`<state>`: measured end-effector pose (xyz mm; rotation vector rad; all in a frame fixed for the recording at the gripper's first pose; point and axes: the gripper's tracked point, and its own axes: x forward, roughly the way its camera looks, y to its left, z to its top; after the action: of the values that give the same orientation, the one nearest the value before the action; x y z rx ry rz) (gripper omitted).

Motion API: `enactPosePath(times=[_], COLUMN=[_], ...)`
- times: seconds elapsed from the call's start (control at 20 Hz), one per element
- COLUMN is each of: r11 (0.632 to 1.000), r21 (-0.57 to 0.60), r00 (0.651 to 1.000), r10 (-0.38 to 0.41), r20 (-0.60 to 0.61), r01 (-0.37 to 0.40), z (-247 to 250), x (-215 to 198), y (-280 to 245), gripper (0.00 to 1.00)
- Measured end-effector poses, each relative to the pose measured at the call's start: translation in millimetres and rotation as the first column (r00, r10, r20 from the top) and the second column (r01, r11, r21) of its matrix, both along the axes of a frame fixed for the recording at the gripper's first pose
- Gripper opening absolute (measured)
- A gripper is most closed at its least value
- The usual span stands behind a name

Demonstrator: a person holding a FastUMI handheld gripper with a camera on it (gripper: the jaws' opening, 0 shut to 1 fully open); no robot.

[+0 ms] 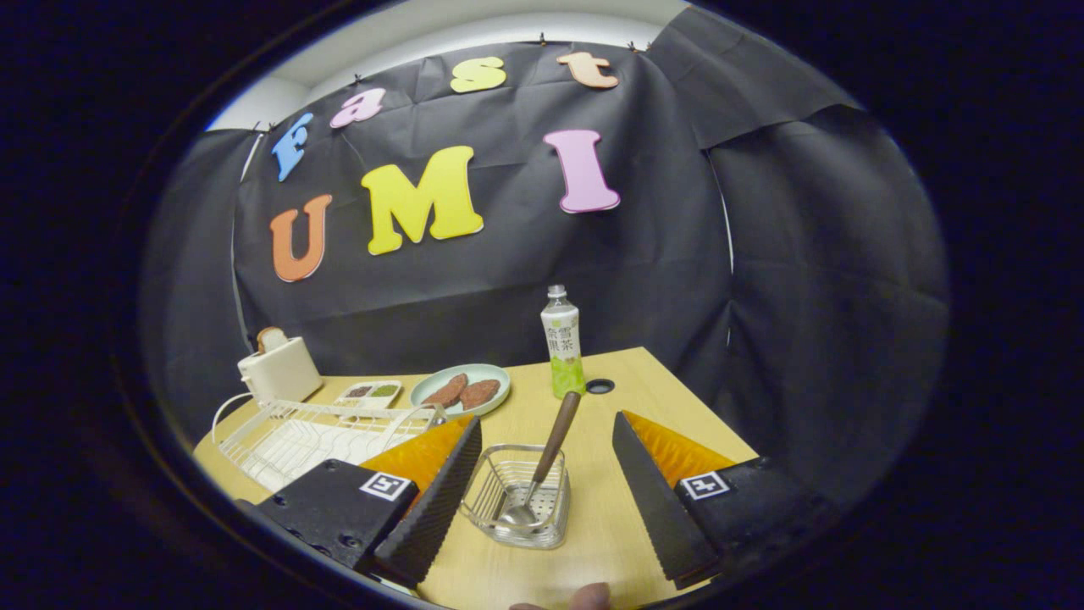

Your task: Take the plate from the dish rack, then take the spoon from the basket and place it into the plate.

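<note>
My gripper (546,421) is open, its two dark ribbed fingers (436,500) spread wide above the wooden table (677,415). Between the fingers stands a small wire basket (508,474). In it a spoon (542,466) leans, its metal bowl down and its brown handle rising toward the far right. Beyond the left finger a pale green plate (493,374) lies flat on the table with two brown patties on it. A white wire dish rack (313,432) lies left of the plate, partly hidden by the left finger; I see no dish in its visible part.
A cream toaster (279,368) with a slice in it stands behind the rack. A small white tray (369,393) with two dips sits beside the plate. A green-labelled bottle (562,343) stands beyond the basket, near a round cable hole (600,386). A fingertip (589,596) shows nearest me.
</note>
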<state>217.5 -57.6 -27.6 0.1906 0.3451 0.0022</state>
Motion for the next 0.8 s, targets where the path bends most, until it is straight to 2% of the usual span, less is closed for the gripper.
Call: enactPosePath(times=[0.3,0.35,0.7,0.8], r11=[0.994,0.99,0.986,0.985], r21=[0.107,0.136,0.158,0.162], r00=[0.994,0.993,0.988,0.988], r10=[0.032,0.046,0.073,0.075], r20=[-0.102,-0.111,-0.139,-0.137], r01=[-0.021,-0.031,-0.05,-0.052], z=[-27.3,-30.8,-38.1,-32.9], x=[56.0,60.3,71.0,65.9], y=[-3.8,-1.1,4.5,3.5], gripper=[0.96,0.92,0.59,0.36])
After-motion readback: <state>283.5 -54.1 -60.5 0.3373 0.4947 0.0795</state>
